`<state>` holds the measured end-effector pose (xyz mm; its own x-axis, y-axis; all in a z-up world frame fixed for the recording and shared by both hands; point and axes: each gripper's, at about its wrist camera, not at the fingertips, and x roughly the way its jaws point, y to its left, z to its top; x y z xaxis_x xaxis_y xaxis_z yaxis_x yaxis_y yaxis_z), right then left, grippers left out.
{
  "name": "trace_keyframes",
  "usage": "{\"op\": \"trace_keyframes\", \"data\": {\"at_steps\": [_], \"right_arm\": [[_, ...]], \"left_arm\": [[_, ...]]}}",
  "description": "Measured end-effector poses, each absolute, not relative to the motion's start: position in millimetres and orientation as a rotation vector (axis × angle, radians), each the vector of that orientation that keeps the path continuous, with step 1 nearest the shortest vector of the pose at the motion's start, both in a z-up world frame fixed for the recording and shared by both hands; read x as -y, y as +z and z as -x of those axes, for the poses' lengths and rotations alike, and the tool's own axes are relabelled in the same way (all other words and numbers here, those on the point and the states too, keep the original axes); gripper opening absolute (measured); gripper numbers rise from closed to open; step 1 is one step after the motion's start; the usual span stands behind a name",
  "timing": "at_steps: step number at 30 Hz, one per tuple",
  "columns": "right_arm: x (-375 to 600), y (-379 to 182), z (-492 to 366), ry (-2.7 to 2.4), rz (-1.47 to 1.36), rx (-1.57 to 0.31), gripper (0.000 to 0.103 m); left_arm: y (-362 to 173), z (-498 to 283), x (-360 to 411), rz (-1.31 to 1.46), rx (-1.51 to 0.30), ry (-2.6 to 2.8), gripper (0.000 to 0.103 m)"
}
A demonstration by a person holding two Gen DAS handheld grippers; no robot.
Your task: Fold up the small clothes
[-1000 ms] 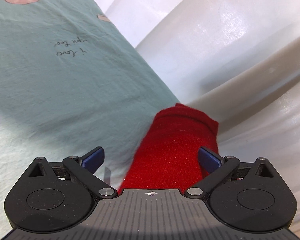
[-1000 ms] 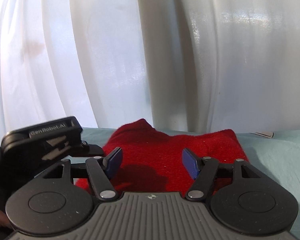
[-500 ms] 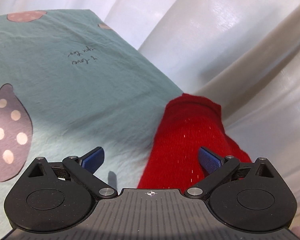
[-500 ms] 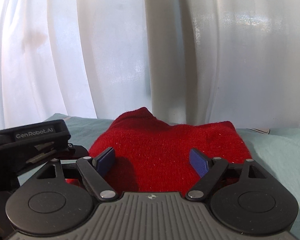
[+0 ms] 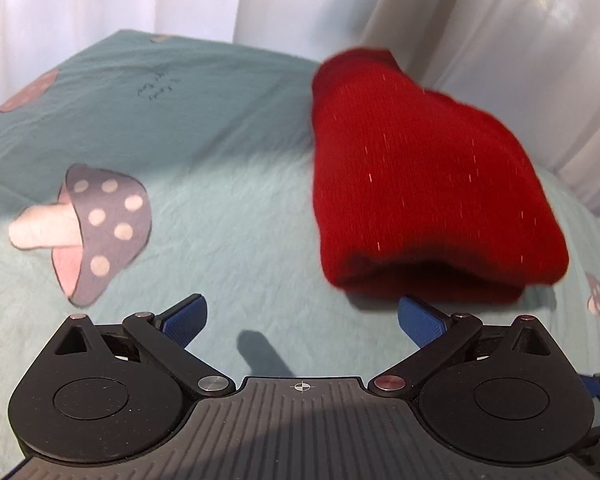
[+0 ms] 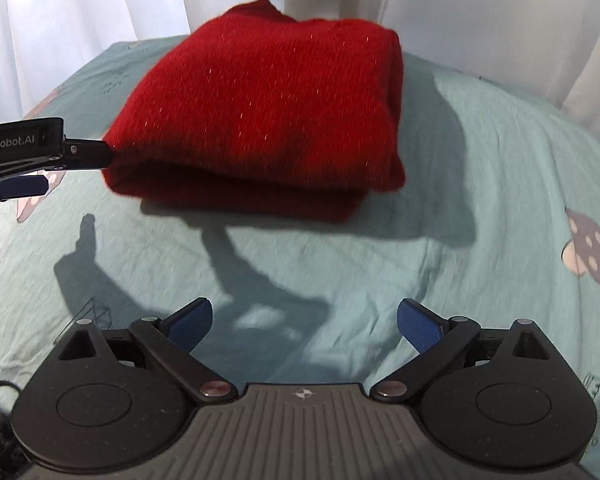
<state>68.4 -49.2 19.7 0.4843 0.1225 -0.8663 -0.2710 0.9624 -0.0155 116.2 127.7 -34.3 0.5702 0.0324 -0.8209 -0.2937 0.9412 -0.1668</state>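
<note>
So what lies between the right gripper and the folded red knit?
Only bare teal sheet, crossed by shadows, lies between the right gripper and the folded red knit; the right wrist view shows it. Its jaws stand open.

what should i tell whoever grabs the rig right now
Left gripper: jaws open, empty, just short of the near left corner of the red knit garment.
Right gripper: jaws open, empty, hovers over the bare teal mushroom-print sheet, clear of the garment.
The garment lies on the sheet as a folded stack, near the white curtain.
Done: garment looks folded, nothing held.
Left: maybe square it up; no other clothes in view.
</note>
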Motion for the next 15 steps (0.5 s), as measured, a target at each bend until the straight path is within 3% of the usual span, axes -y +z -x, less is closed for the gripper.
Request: {"op": "trace_keyframes", "data": {"at_steps": [4, 11, 15], "right_arm": [[47.8, 24.6, -36.8, 0.239, 0.134, -1.053, 0.099], [31.6, 46.2, -26.1, 0.174, 0.282, -1.031, 0.099], [37.2, 62.2, -31.9, 0.161, 0.218, -1.037, 0.099]], "left_arm": [[-47.8, -102.0, -99.6, 0.236, -1.048, 0.131, 0.103], [-19.0, -92.6, -88.5, 0.158, -1.000, 0.129, 0.103], [-7.5, -99.1, -93.2, 0.176, -1.020, 0.147, 0.103]]}}
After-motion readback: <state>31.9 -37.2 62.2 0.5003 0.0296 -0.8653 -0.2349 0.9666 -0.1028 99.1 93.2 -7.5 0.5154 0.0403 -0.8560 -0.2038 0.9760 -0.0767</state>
